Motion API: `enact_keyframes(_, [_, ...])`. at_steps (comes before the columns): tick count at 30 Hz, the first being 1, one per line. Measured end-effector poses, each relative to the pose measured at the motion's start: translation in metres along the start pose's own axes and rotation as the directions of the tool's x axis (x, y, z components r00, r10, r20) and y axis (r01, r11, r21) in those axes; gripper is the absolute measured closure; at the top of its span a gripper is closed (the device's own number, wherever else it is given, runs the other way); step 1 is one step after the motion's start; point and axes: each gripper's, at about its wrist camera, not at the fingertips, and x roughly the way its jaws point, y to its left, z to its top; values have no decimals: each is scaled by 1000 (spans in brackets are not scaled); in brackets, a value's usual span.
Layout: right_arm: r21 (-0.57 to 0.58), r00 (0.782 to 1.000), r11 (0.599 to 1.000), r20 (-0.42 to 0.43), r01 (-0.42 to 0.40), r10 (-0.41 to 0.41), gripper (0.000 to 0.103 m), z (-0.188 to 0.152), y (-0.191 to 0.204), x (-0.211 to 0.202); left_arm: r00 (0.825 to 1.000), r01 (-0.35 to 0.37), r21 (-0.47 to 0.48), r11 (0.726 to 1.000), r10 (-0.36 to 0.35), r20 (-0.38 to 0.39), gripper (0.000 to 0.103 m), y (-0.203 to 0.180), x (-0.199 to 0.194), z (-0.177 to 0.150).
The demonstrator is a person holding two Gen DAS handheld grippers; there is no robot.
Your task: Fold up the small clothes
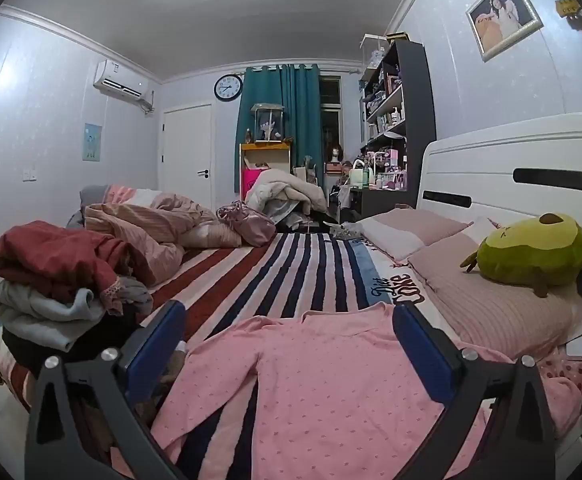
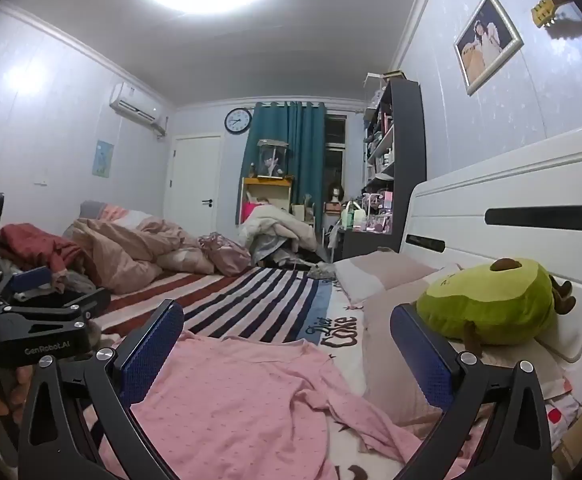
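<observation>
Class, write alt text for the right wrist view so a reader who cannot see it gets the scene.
The right hand-held gripper, jaws wide open, hovers over a pink long-sleeved top spread on a striped bed sheet. An avocado plush toy leans against the white headboard; the left hand-held gripper shows at the left edge.

A: Count of clothes laid flat on the bed?
B: One pink top. One heap of clothes at the left; number of pieces in it cannot be told.
A: Pillows?
B: Two pillows, side by side at the headboard. One green plush toy.
A: Grippers?
B: Two: left gripper, right gripper. Four blue pads in all.
A: Walls?
B: One clock, one framed picture, one air conditioner.
</observation>
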Motion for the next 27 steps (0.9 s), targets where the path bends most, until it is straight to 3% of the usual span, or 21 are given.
enact_keyframes(2, [11, 1000, 1000, 1, -10, 10, 0, 0, 0, -1, 1000, 7, -13, 1000, -7, 6, 1, 1, 0, -1])
enact_keyframes(3, [15, 1000, 1000, 2, -12, 12, 0, 0, 1, -2, 999, 16, -19, 1000, -15, 44, 1, 5, -7, -1])
enact_keyframes(6, [26, 1000, 1000, 0, -10, 10, 0, 2, -1, -2, 1000, 5, 10, 1000, -5, -1, 1, -4, -2, 0])
enact_keyframes(27, [4, 999, 999, -31, 34, -34, 0, -3, 0, 2, 1000, 4, 20, 1000, -5, 25, 1, -2, -9, 4])
